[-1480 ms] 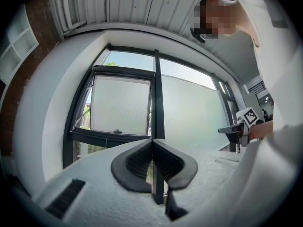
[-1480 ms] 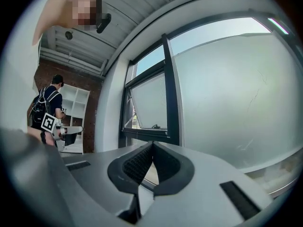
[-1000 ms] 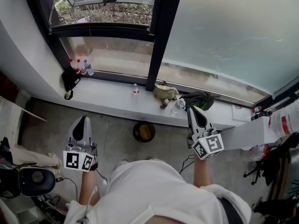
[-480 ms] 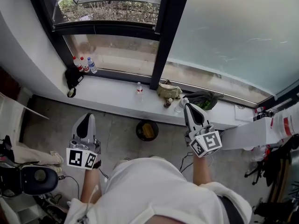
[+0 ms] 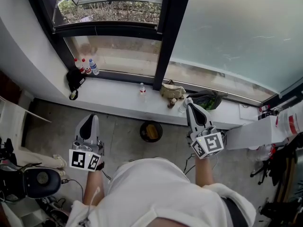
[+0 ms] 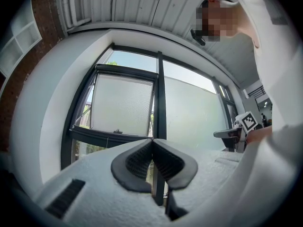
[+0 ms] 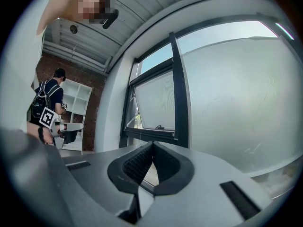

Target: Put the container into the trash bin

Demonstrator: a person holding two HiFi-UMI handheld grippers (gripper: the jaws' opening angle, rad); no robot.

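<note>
Directions were taken clockwise in the head view, from the operator at the bottom edge.

1. Left gripper: at 10 o'clock, above the floor, with its marker cube nearest the operator. In the left gripper view the two pads of the left gripper met at their tips. The jaws were fully closed and held nothing.

2. Right gripper: at 1 o'clock, with its marker cube toward the operator and its tips over the near edge of the sill. In the right gripper view the pads of the right gripper were also pressed together, with nothing between them.

3. Trash bin: on the floor at 12 o'clock, between the two grippers and just below the sill. A yellowish item lay inside it.

4. Container: a clear item standing on the sill, just beside the right gripper's tips on their 9 o'clock side. Contact could not be determined. It was outside the bin.

5. Farther along the sill: an olive bag and a dark green cloth at 1 o'clock, and a single bottle at 12 o'clock. Three bottles stood at 10 o'clock in the far corner.
</note>
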